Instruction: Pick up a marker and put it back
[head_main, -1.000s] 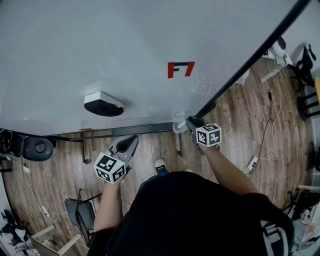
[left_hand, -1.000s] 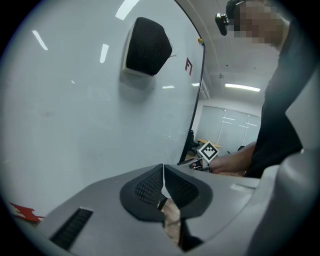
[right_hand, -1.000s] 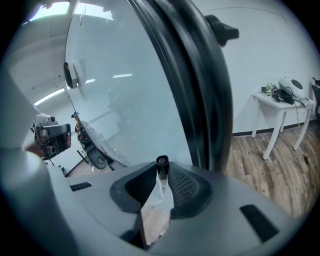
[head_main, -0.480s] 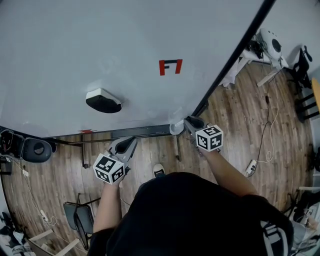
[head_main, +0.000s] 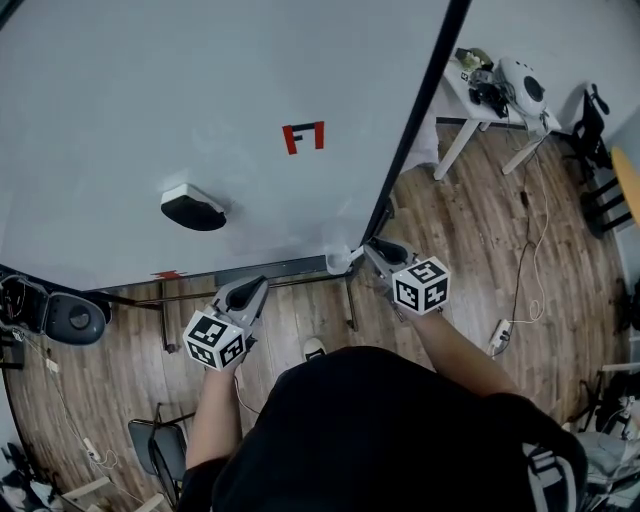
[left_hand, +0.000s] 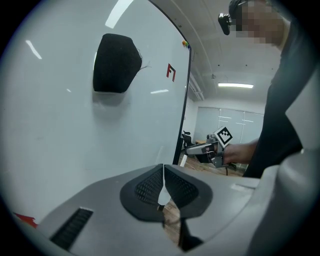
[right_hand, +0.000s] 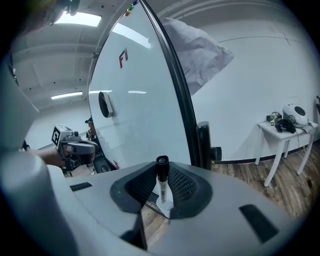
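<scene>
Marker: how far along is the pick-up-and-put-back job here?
Done: the right gripper is closed on the marker, which stands upright between its jaws. In hand: the marker's lower end is at the white cup under the whiteboard; I cannot tell whether it is coming out or going back. Left: letting go of it. The left gripper is shut and empty.

The whiteboard (head_main: 150, 100) walls off everything ahead of both grippers. An eraser (head_main: 192, 208) juts from its face, above and left of the left gripper (head_main: 260, 284). A ledge (head_main: 250, 270) runs along the bottom edge, with 1 cup (head_main: 338, 262) at its right end, just beside the right gripper (head_main: 368, 248). Right of the black frame (head_main: 420, 110), open floor (head_main: 470, 230) reaches a white table (head_main: 450, 150).
</scene>
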